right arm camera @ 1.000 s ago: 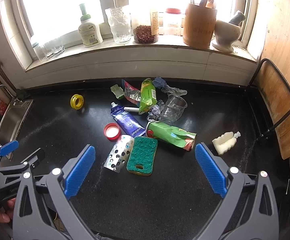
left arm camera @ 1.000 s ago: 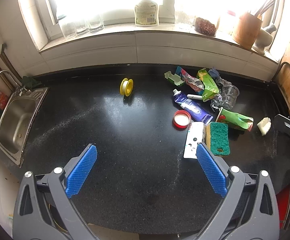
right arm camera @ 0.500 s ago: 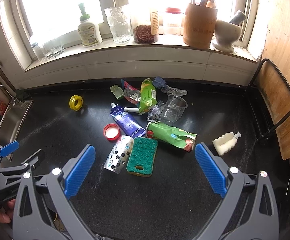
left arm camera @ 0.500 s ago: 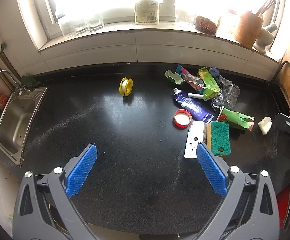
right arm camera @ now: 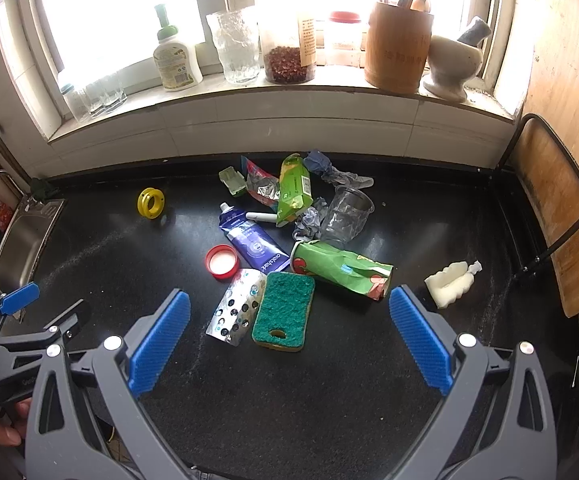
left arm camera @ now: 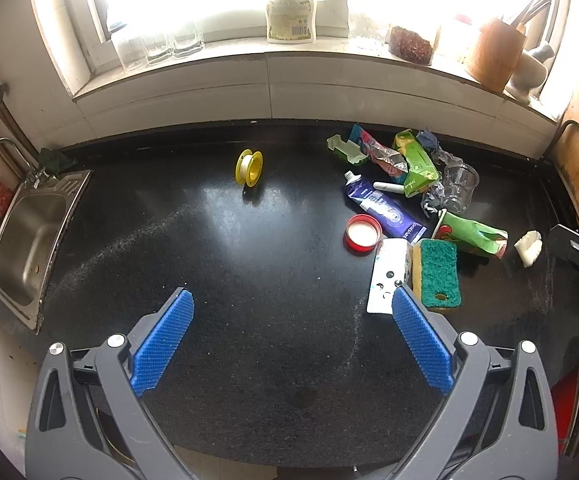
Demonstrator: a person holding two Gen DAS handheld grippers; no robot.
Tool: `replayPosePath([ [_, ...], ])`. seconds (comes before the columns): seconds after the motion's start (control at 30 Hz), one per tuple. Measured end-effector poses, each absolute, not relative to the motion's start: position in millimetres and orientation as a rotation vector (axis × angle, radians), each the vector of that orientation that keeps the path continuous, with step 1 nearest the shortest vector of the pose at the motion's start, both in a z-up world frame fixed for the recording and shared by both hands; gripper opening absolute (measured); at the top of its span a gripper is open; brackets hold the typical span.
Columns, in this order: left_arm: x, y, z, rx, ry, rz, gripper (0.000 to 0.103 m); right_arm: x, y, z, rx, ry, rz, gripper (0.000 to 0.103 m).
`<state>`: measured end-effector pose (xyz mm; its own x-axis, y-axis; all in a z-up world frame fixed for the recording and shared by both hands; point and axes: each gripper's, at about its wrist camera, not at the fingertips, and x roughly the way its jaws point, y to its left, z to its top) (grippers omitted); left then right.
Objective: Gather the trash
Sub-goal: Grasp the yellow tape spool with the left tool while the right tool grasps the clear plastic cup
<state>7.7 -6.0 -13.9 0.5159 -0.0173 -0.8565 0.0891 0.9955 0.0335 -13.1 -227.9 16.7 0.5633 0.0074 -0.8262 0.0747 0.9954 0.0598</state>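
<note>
The black tabletop is wide, and the trash is heaped on its far right part, below the window sill. No bin is seen in either view.

The biggest piece is the green carton, lying on its side. It looks squashed and light, so it can be pinched flat across its middle. Just in front of it lies the green sponge. It is soft and gives when squeezed, so it is best held by its long sides. Touching the sponge is the shiny spotted pouch, thin and maybe slippery, best taken by an edge. The blue tube is bendy and can be held around its body. The clear plastic cup is thin and may crack if squeezed hard. The red lid is small and stiff. The yellow spool lies apart on the left and may roll.

The right claw is spread wide and holds nothing, near the sponge. The left claw is spread wide too, over bare tabletop.
</note>
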Motion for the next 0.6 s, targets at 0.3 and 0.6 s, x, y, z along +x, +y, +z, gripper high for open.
replayPosePath([
  [0.3,28,-3,-24,0.062,1.064,-0.063,0.097,8,-234,8,0.099,0.990,-0.036,0.097],
  [0.6,99,-6,-69,0.139,1.040,-0.105,0.097,69,-272,-39,0.207,1.006,-0.062,0.097],
])
